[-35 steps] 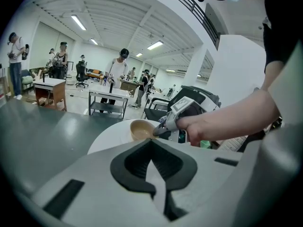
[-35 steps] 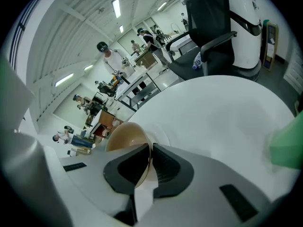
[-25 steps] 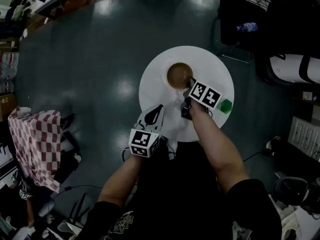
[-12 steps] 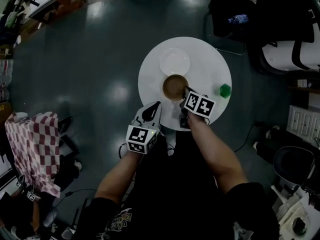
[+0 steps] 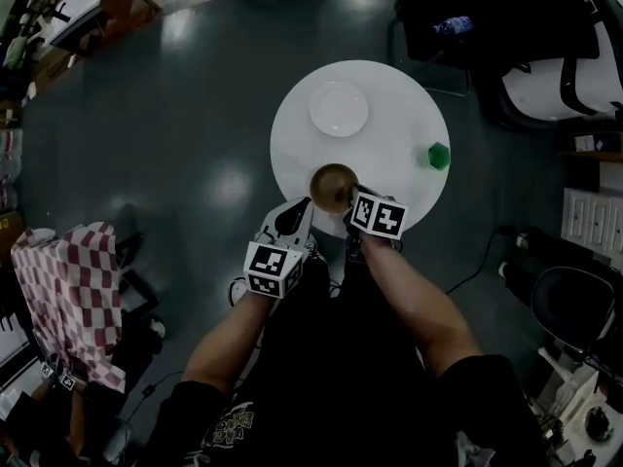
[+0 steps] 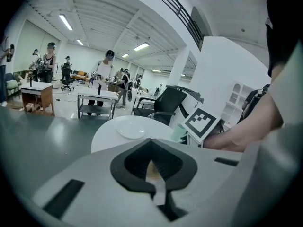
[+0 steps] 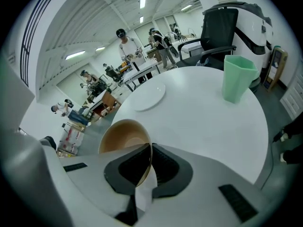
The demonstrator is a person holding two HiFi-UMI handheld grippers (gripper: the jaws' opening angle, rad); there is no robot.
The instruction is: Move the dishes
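A round white table (image 5: pixel 399 125) carries a white plate (image 5: pixel 339 108) at its far side and a green cup (image 5: pixel 439 156) at the right. My right gripper (image 5: pixel 350 202) is shut on the rim of a brown bowl (image 5: pixel 333 187) over the table's near edge. The right gripper view shows the bowl (image 7: pixel 124 134) tilted, its rim pinched between the jaws of that gripper (image 7: pixel 150 148), with the plate (image 7: pixel 148 97) and the cup (image 7: pixel 237 78) beyond. My left gripper (image 5: pixel 294 218) hangs just off the near-left edge, shut and empty (image 6: pixel 150 143).
Black office chairs (image 5: pixel 506 27) stand beyond the table at the upper right. A red-checked cloth (image 5: pixel 63 280) lies at the left. Cables (image 5: pixel 487 261) run over the dark floor. People stand at workbenches (image 6: pixel 97 98) far behind.
The brown bowl has come off the white plate and travelled toward me to the table's near edge, held in the right gripper. The left gripper shifted slightly along the near edge.
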